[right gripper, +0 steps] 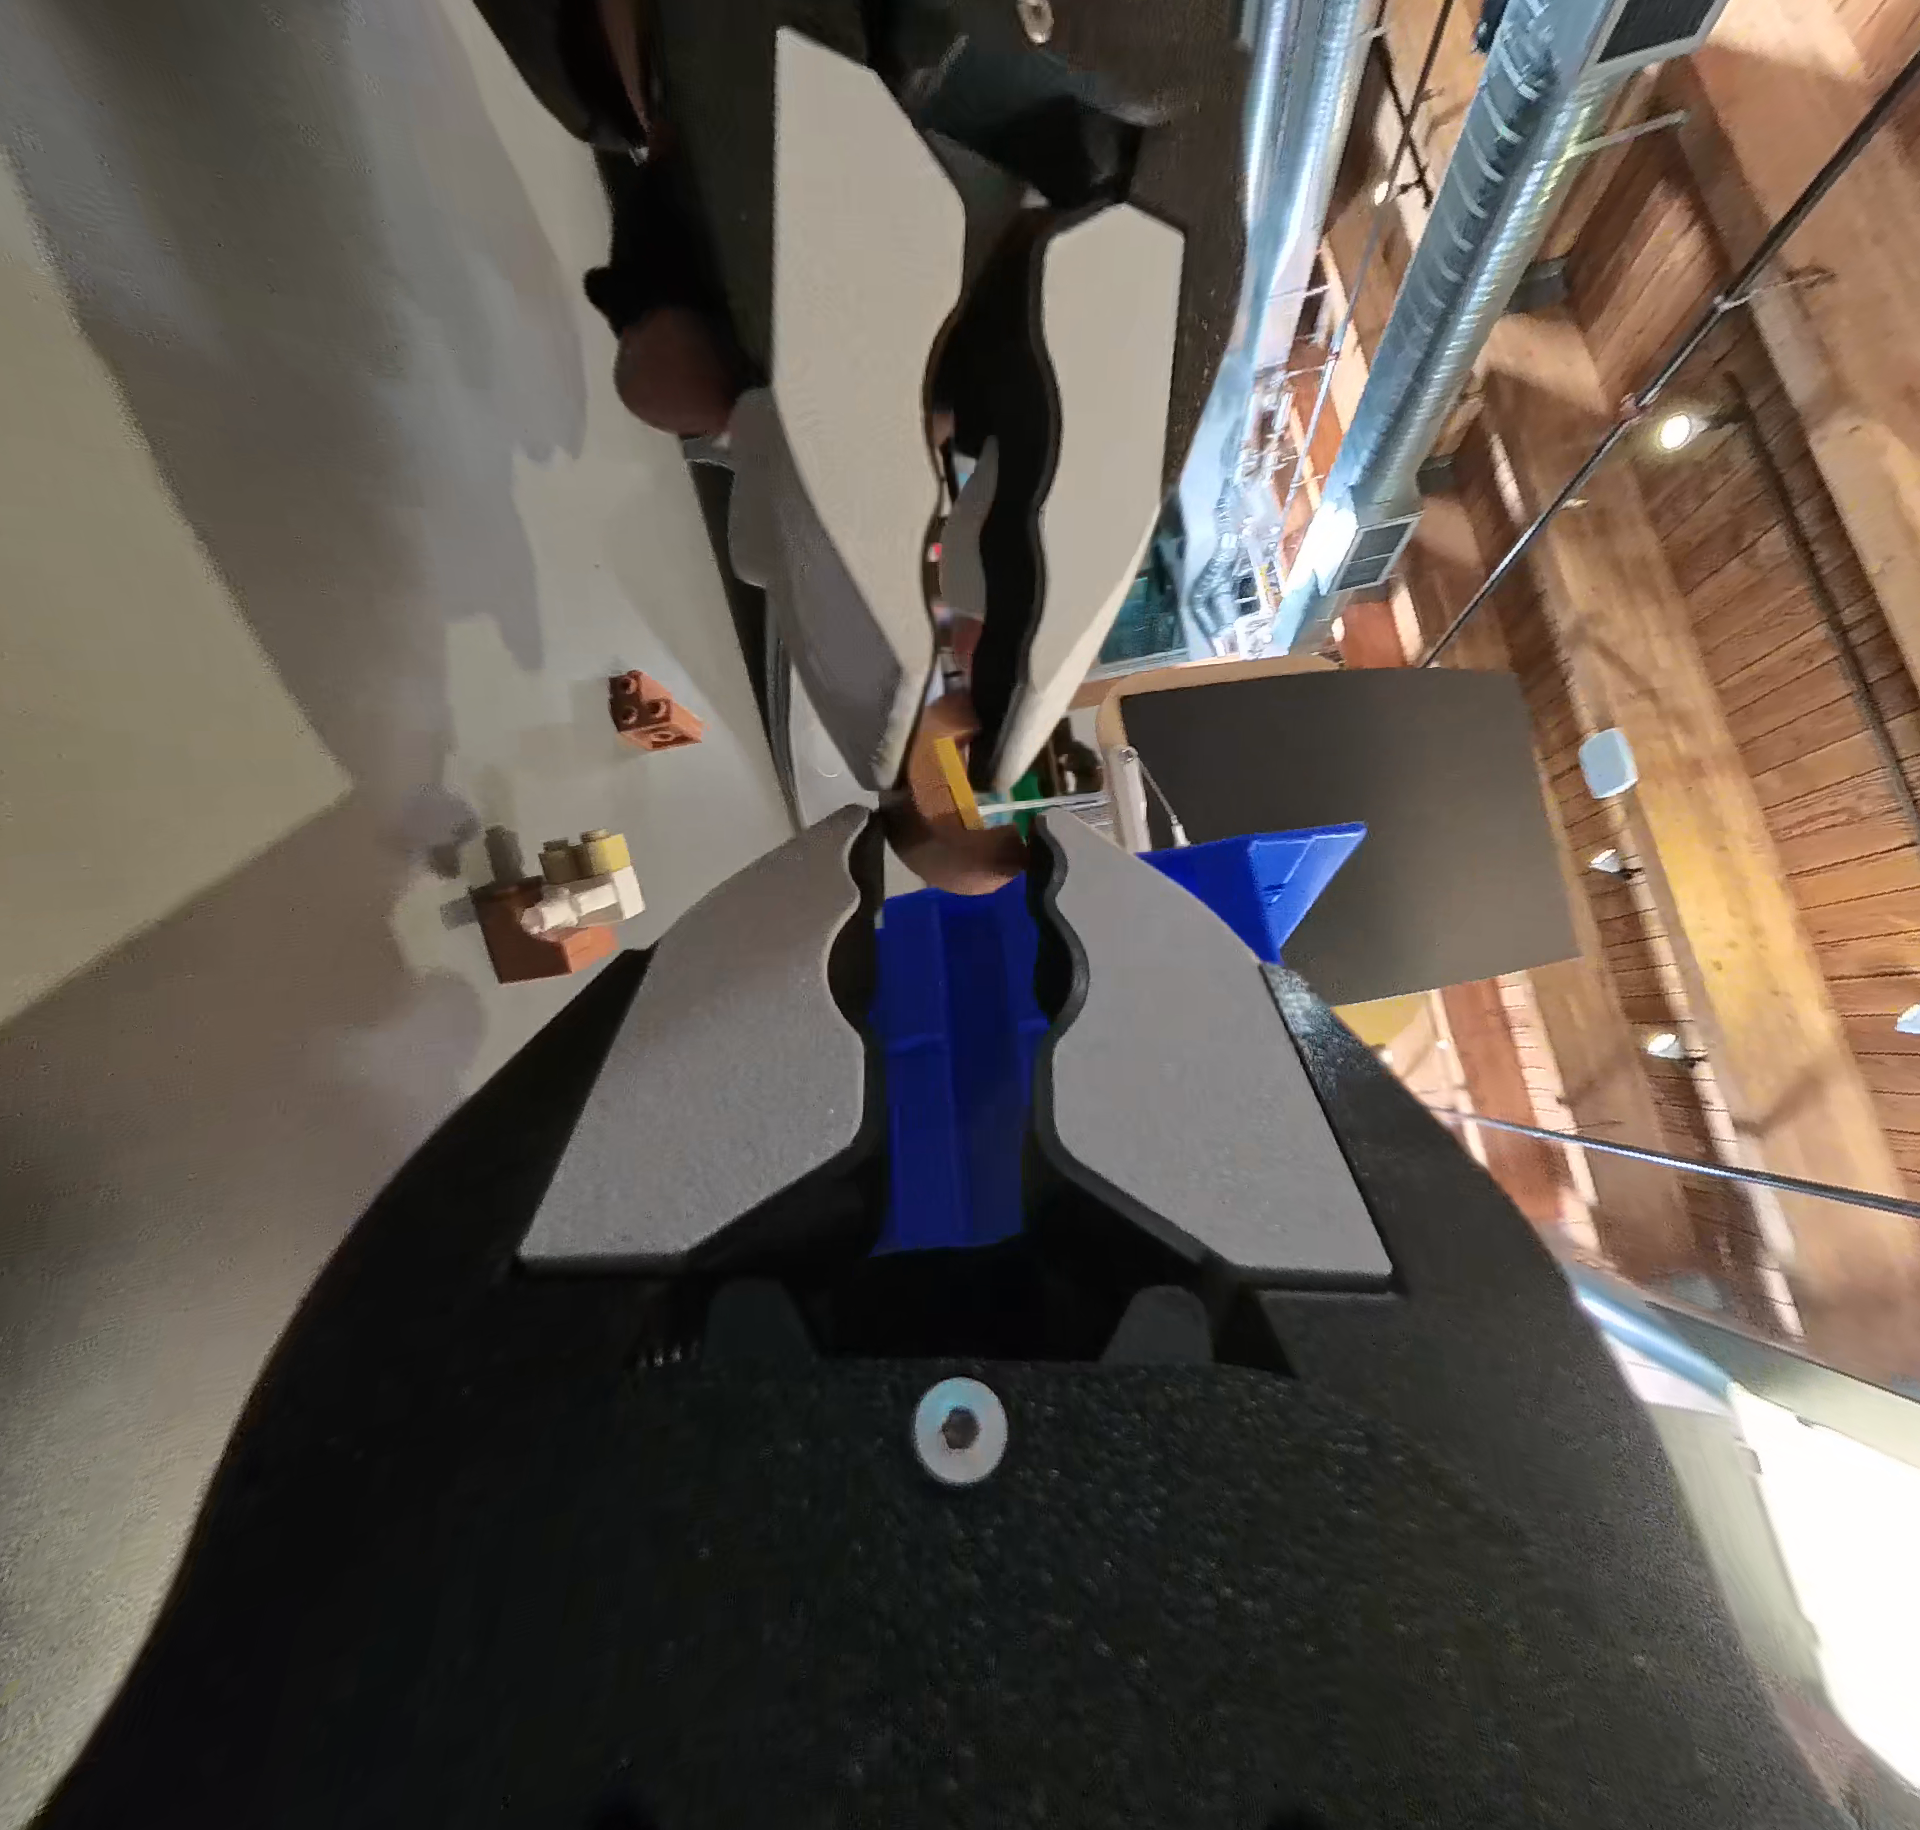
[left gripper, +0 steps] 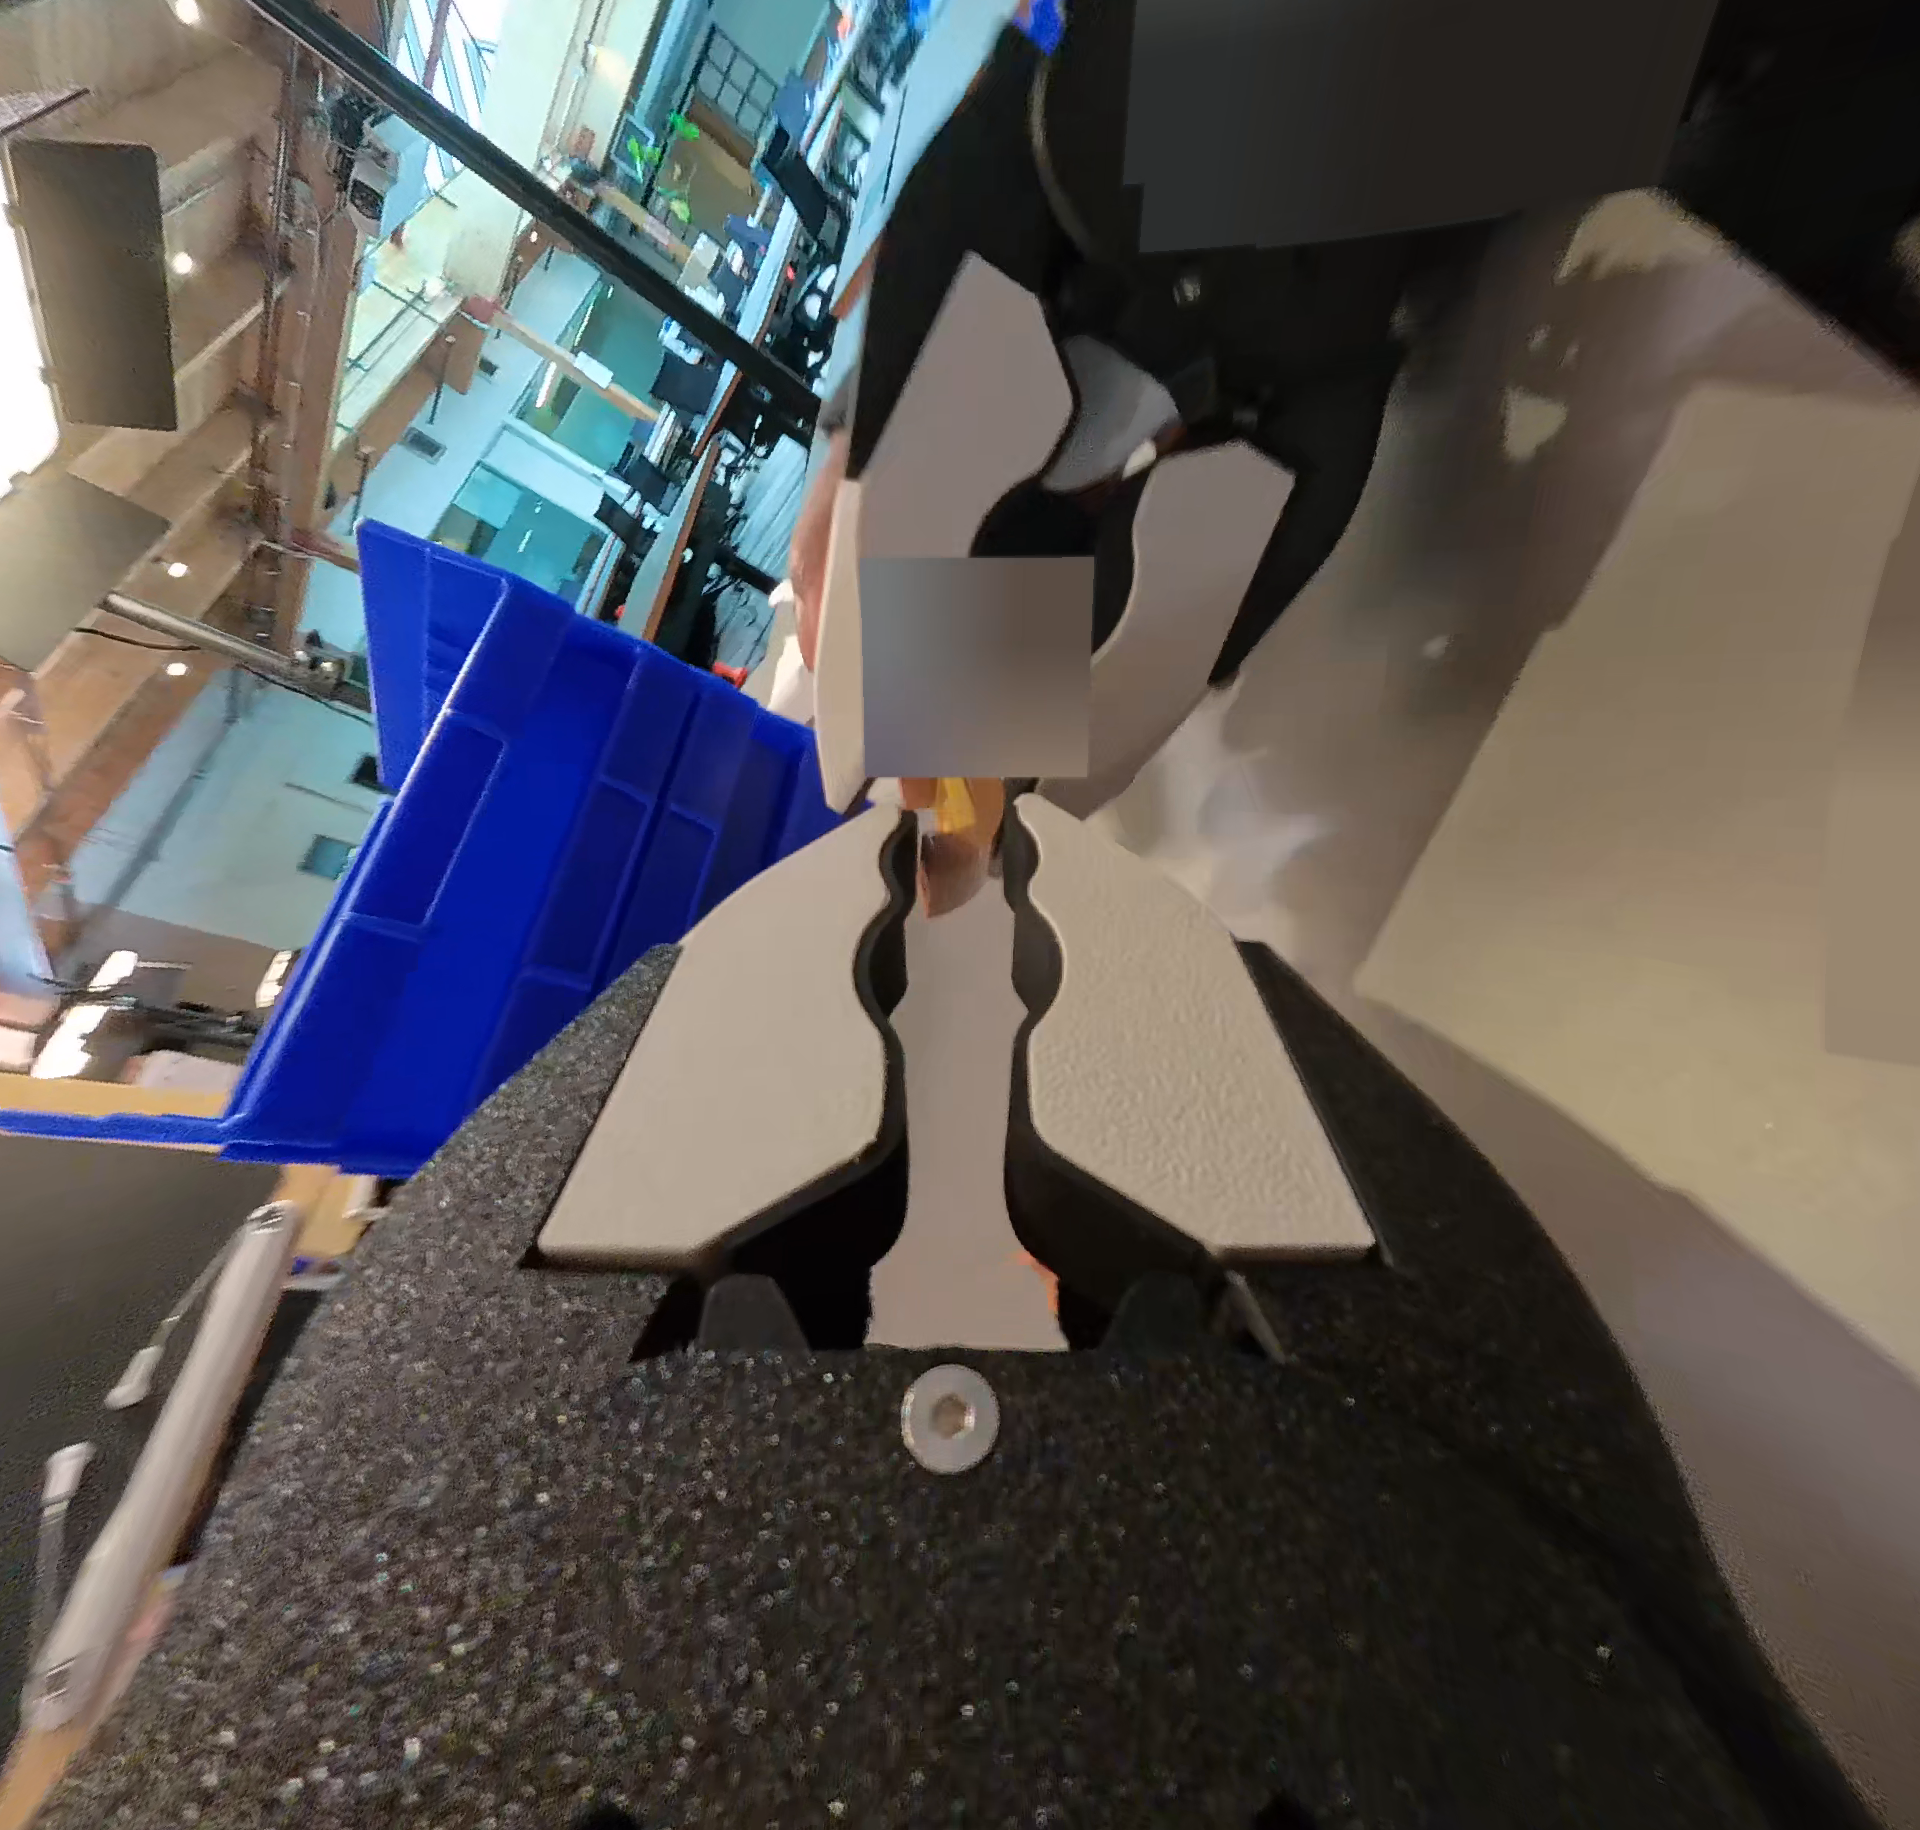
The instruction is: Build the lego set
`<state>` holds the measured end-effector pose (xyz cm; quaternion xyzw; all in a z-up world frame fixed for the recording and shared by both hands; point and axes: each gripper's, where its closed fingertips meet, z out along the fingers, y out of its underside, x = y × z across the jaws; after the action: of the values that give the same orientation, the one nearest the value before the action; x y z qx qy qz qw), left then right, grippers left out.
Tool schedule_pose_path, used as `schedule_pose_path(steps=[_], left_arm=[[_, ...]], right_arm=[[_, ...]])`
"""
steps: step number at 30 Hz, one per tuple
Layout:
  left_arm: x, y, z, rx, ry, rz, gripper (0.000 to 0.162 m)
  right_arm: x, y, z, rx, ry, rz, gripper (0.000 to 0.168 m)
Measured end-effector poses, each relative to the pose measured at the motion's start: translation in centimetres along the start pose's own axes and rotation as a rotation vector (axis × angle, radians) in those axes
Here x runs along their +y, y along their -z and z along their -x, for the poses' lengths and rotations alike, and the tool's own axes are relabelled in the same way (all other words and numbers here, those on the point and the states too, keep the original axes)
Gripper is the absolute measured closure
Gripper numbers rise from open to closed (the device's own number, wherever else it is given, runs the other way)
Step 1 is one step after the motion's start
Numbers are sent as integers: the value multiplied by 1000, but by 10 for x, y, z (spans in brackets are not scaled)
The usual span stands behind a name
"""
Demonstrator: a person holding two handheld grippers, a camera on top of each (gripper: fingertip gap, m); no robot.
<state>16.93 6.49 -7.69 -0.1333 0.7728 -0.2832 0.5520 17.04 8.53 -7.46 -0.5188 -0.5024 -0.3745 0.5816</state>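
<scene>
We see no readable brand, label or writing anywhere. Nearest, the right gripper (right gripper: 951,835) has its jaws narrowly parted, tips pinching a small brown-and-yellow brick cluster (right gripper: 948,793). Meeting it tip to tip, the left gripper (left gripper: 961,840) grips the same cluster (left gripper: 948,850) from the opposite side, jaws equally narrow. Beside the cluster on the grey table (right gripper: 260,533) sits a partly built brown, white and tan assembly (right gripper: 556,902); beyond it, a loose brown brick (right gripper: 652,710). Behind the cluster, a blue bin (left gripper: 540,876)
</scene>
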Motion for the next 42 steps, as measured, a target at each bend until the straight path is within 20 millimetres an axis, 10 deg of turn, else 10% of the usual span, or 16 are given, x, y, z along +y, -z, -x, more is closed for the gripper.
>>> schedule_pose_path(steps=[20, 42], left_arm=[[27, -11, -4, -124, -516, 280, 146], [26, -4, 13, -51, 163, 139, 151]], right_arm=[[14, -8, 16, -96, 4, 128, 144], [14, -5, -8, 65, 113, 138, 144]])
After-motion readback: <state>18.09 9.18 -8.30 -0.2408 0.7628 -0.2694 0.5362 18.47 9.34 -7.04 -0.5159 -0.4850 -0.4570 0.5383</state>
